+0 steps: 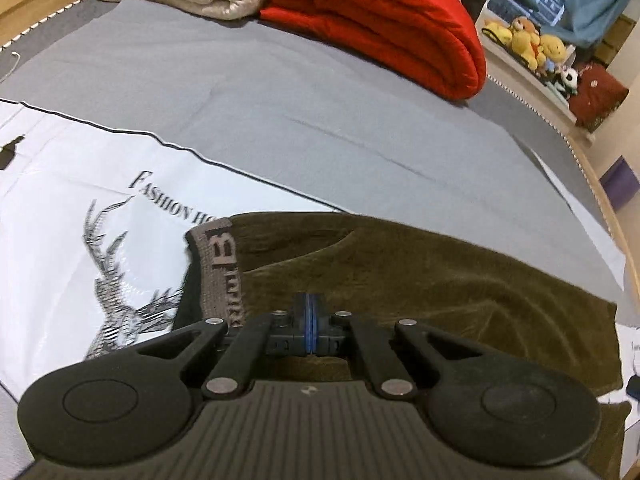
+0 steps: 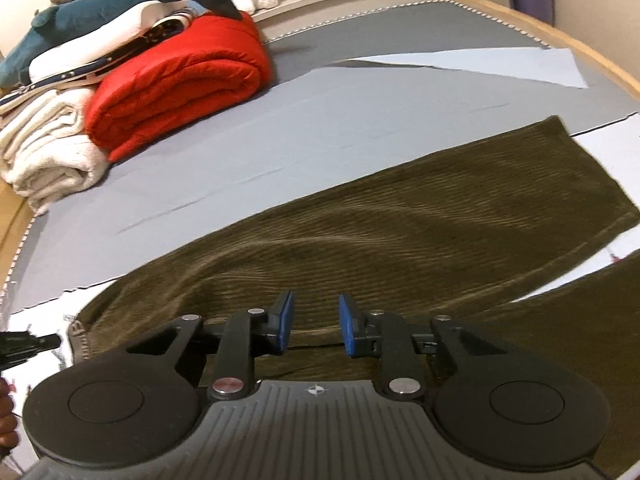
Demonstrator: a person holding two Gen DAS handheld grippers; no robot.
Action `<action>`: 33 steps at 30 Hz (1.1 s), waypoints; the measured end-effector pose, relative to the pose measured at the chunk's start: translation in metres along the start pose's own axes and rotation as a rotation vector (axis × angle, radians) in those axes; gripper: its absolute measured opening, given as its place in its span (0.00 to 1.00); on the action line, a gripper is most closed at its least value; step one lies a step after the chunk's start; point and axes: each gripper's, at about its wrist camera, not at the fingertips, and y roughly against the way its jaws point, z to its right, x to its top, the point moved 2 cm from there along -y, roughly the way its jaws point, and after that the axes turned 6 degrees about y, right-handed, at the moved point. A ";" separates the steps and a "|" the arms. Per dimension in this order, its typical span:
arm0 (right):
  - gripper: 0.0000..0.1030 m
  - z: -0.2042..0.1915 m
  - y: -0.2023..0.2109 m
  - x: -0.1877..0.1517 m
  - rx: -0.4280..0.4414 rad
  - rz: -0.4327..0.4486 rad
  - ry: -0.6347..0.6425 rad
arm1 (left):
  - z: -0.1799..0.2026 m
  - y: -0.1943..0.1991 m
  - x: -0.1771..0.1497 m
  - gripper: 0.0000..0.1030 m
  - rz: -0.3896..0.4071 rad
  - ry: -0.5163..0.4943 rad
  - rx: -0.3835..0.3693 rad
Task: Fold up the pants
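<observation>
Now my left tongs, clenched at the pants' waistband, lift evenly; right tongs, released at six o'clock, should pinch cloth.

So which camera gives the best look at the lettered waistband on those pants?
The left wrist view: the grey waistband stands turned up, its letter B readable. The right wrist view shows only a sliver of it at the lower left.

olive ribbed pants, red blanket
</observation>
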 end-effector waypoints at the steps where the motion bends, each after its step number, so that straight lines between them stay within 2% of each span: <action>1: 0.26 -0.004 -0.002 0.001 0.018 -0.009 -0.002 | 0.001 -0.004 0.001 0.00 0.000 0.010 -0.005; 5: 0.26 -0.016 -0.006 0.004 0.056 -0.027 0.017 | 0.006 -0.024 0.006 0.01 -0.007 0.068 -0.020; 12: 0.27 -0.017 -0.008 0.006 0.098 -0.060 0.018 | 0.021 -0.054 0.029 0.02 0.062 0.107 -0.023; 16: 0.28 -0.003 -0.008 0.009 0.095 -0.074 0.009 | 0.028 -0.076 0.046 0.12 0.093 0.053 0.013; 17: 0.28 0.001 -0.007 0.009 0.093 -0.076 0.003 | 0.029 -0.081 0.050 0.24 0.103 0.022 0.025; 18: 0.28 0.007 -0.006 0.010 0.091 -0.076 -0.005 | 0.030 -0.087 0.053 0.39 0.110 -0.004 0.033; 19: 0.28 0.013 -0.005 0.011 0.089 -0.075 -0.013 | 0.030 -0.093 0.055 0.47 0.116 -0.030 0.038; 21: 0.28 0.024 -0.003 0.013 0.084 -0.074 -0.028 | 0.029 -0.106 0.058 0.74 0.109 -0.075 0.046; 23: 0.30 0.035 -0.001 0.015 0.076 -0.072 -0.039 | 0.027 -0.123 0.058 0.81 0.050 -0.104 0.046; 27: 0.31 0.053 -0.001 0.017 0.044 -0.080 -0.044 | 0.029 -0.141 0.054 0.82 0.032 -0.210 0.081; 31: 0.31 0.063 -0.003 0.016 0.024 -0.086 -0.050 | 0.031 -0.158 0.050 0.82 -0.011 -0.270 0.076; 32: 0.31 0.063 -0.003 0.015 0.019 -0.089 -0.046 | 0.032 -0.160 0.050 0.79 -0.005 -0.283 0.079; 33: 0.31 0.063 -0.004 0.014 0.015 -0.094 -0.040 | 0.034 -0.161 0.049 0.63 0.003 -0.297 0.067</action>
